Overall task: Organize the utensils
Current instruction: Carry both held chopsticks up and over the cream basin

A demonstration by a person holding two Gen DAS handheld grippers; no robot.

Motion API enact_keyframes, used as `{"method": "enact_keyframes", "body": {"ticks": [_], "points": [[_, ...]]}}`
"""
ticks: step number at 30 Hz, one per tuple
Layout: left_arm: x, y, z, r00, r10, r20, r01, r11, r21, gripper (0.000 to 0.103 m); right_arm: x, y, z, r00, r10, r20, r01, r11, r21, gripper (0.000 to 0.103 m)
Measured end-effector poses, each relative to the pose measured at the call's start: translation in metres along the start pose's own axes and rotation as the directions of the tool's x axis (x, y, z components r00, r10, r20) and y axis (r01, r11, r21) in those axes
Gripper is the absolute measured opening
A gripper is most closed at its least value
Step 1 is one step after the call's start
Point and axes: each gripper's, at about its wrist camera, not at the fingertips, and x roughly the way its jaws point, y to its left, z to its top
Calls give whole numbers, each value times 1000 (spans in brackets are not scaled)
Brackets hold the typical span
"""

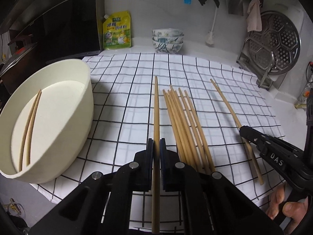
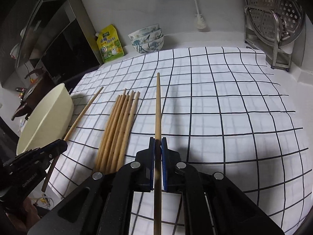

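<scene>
Left wrist view: the left gripper (image 1: 156, 146) is clamped on one chopstick (image 1: 156, 105) pointing to 12 o'clock. The cream tub (image 1: 58, 137) at 9 o'clock contains two chopsticks (image 1: 29, 129). The loose bundle (image 1: 183, 127) lies on the checked cloth (image 1: 125, 90) at 1 o'clock. The right gripper (image 2: 158, 146) is clamped on a second chopstick (image 2: 158, 105), also pointing to 12 o'clock.

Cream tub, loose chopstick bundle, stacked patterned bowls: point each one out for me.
cream tub (image 1: 86, 105), left wrist view, outer wall.
chopstick bundle (image 1: 183, 125), left wrist view, mid shafts.
patterned bowls (image 2: 147, 41), right wrist view, side of stack.
</scene>
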Motion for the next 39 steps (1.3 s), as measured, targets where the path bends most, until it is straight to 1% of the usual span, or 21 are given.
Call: {"method": "enact_keyframes", "body": {"ticks": [4,7,10,13,15,17,20,22,24,28,30,32,34,36,38,39], "points": [[-24,11,8,998,-22,56,23,1000,-14,7,-13,14,2,999,23,34,-23,1000,-8,6],[-42,27,14,995,-19,97,22,999,-31,7,-23,35,5,995,71,63,-70,997,-24,6],[-57,48,19,991,-1,134,8,999,-51,7,-29,62,9,990,114,87,-111,993,-45,6],[-67,72,26,987,18,160,-6,997,-77,7,-27,92,16,981,169,91,-163,984,-66,6],[-69,88,30,984,35,172,-19,995,-93,7,-21,110,21,978,189,89,-182,980,-85,6],[-70,106,35,985,-14,171,35,992,-118,8,-12,126,26,975,210,74,-203,975,-91,6],[-75,119,42,981,-47,190,72,989,-129,9,-3,149,32,971,231,59,-224,969,-108,6],[-82,124,47,974,-69,218,100,986,-134,8,0,161,35,971,232,55,-224,967,-124,6],[-92,126,53,963,-94,253,129,984,-127,8,-2,170,36,971,235,54,-226,965,-135,6],[-103,133,63,953,-109,284,147,982,-115,8,-7,184,43,968,245,53,-235,959,-158,6],[-109,143,68,948,-125,294,169,977,-130,8,-10,194,46,966,254,57,-241,955,-173,6],[-117,154,71,940,-125,317,177,974,-142,8,-12,203,49,962,264,64,-248,950,-190,6],[-126,162,74,933,-111,343,168,976,-141,7,-11,215,54,958,279,64,-261,943,-206,6],[-130,169,77,929,-72,363,128,983,-133,7,-7,228,58,957,286,54,-267,937,-224,6],[-127,178,79,929,-59,366,114,985,-130,7,0,239,59,956,292,37,-276,932,-236,6],[-123,182,80,932,-46,359,99,987,-130,7,6,245,60,955,297,19,-284,928,-239,6]]}}
